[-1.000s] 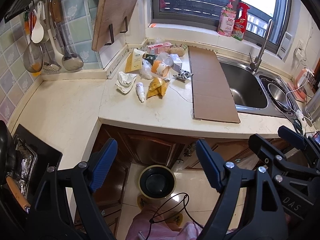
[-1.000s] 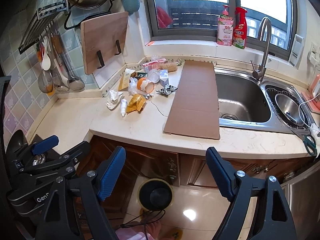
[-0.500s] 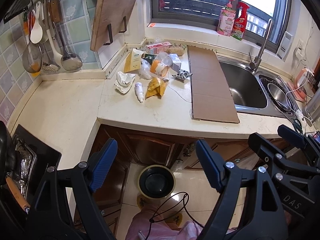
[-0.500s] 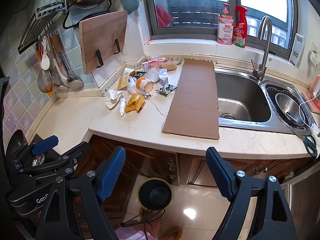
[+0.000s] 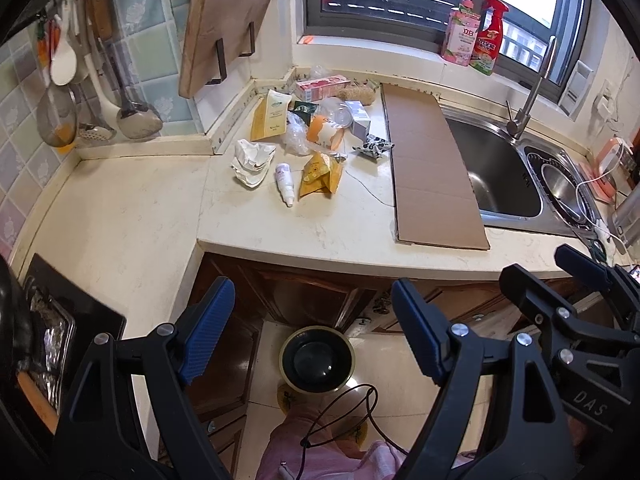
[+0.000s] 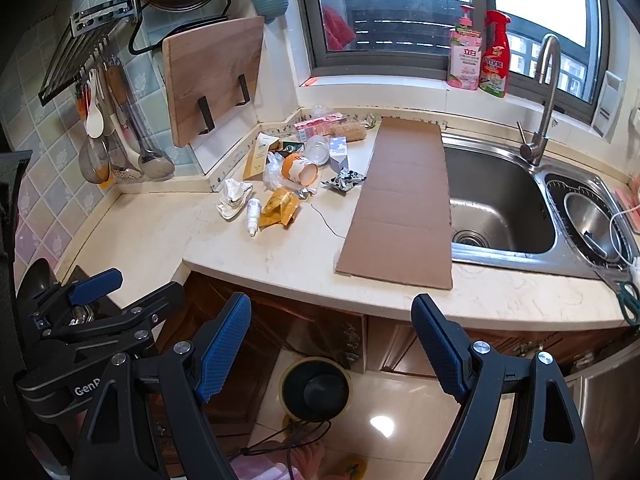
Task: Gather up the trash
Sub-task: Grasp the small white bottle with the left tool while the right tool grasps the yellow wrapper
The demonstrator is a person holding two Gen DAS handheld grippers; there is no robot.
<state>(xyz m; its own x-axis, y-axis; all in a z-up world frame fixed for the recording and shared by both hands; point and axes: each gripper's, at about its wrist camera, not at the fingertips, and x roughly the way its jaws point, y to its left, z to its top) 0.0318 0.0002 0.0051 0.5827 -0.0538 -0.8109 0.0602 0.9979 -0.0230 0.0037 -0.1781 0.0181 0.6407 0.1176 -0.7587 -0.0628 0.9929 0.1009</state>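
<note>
- Kitchen counter (image 6: 304, 256) ran along the window wall, with a sink (image 6: 500, 204) on its right and a long cardboard sheet (image 6: 404, 204) lying flat beside the basin.
- Trash (image 6: 288, 176) lay in a loose pile at the counter's back corner: a crumpled tissue (image 5: 252, 160), a small white bottle (image 5: 285, 182), a yellow wrapper (image 5: 320, 174), an orange cup (image 6: 299, 170) on its side, and cartons behind them.
- On the floor below the counter edge stood a round bin (image 5: 317, 359), open at the top.
- Left gripper (image 5: 308, 332) and right gripper (image 6: 332, 344) both hung over the floor in front of the cabinets, well apart from the pile, jaws spread wide and holding nothing.
- Each pointed forward and down toward the counter, roughly level with each other, side by side.
- Judging by this, collection had not started; the step in hand was the approach.
- Next move would call for reaching over the counter edge to a near item, likely the bottle or wrapper, closing on it, then carrying it down to the bin.
</note>
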